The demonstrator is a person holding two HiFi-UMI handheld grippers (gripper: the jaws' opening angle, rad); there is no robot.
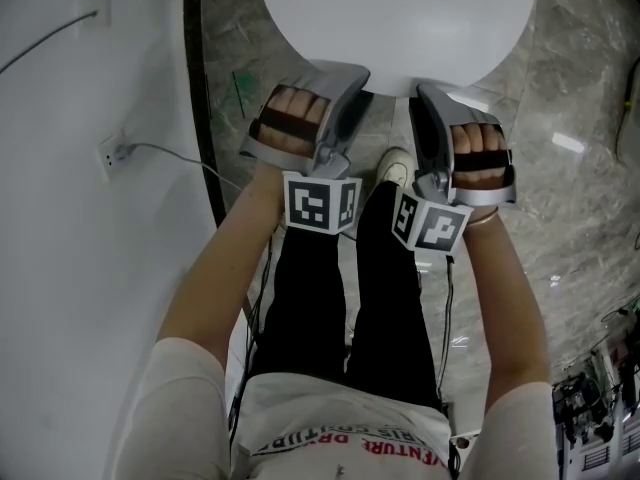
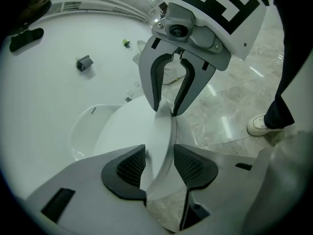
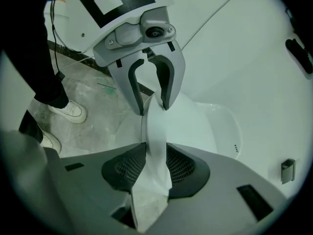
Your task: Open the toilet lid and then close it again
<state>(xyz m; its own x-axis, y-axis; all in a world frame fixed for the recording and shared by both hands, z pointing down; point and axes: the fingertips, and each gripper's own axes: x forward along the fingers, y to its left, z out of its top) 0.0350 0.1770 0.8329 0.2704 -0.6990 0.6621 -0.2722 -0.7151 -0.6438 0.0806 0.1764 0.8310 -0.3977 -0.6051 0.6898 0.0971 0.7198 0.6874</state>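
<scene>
The white toilet lid [image 1: 400, 18] fills the top of the head view, and both grippers sit at its near edge. My left gripper [image 1: 345, 78] stands open: in the left gripper view its pads [image 2: 128, 166] straddle the lid's rim [image 2: 159, 146] with a small gap on each side. My right gripper [image 1: 430, 98] is shut on the lid, and in the right gripper view both pads [image 3: 181, 166] press on the rim [image 3: 155, 146]. Each gripper view shows the other gripper straight across, over the lid [image 2: 127, 126] [image 3: 190, 126]. The white bowl [image 2: 80, 131] [image 3: 227, 126] shows beyond the lid.
A white wall with a socket and cable [image 1: 110, 153] runs along the left. Grey marble floor [image 1: 580, 168] surrounds the toilet. The person's white shoes [image 1: 395, 163] [image 3: 71, 110] stand just in front of it. Some equipment [image 1: 600, 418] sits at the bottom right.
</scene>
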